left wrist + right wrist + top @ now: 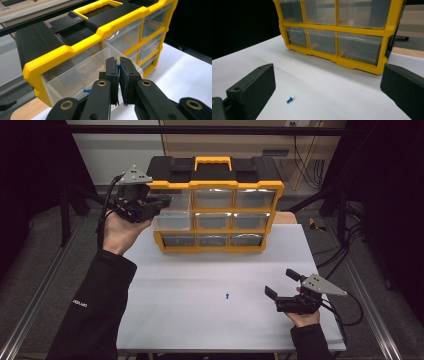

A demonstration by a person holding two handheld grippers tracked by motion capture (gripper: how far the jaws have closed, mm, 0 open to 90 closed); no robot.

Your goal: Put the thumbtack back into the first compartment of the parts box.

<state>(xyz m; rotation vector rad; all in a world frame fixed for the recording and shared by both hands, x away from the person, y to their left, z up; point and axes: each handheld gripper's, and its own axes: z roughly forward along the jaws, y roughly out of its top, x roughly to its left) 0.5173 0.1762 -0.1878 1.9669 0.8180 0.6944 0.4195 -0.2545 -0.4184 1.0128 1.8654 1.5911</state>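
Evidently the person is sorting pushpins into the yellow-and-black organizer [215,202] at the far side of the white table [200,320]. The left gripper [119,67] is held up over the top-left drawer [82,75], which stands pulled out of its slot, and its jaws are pinched nearly together on a small blue thing right at their tips; it looks like a pushpin, though too little of it shows to be sure. Holding it directly above the open drawer makes sense, since a release would drop it straight in. Just below and to the left of those jaws, another blue pushpin [86,91] already lies on the clear drawer floor. The right gripper [281,287] waits low over the near part of the table with its jaws spread wide and nothing between them, aimed toward the organizer. Ahead of it, between its jaws and slightly nearer the left one, a loose blue pushpin [290,100] lies on its side on the bare table, well short of the organizer. It is tiny, with a blue plastic head and a short metal point sticking up at a slant, so I judge it will need a careful, low pinch.
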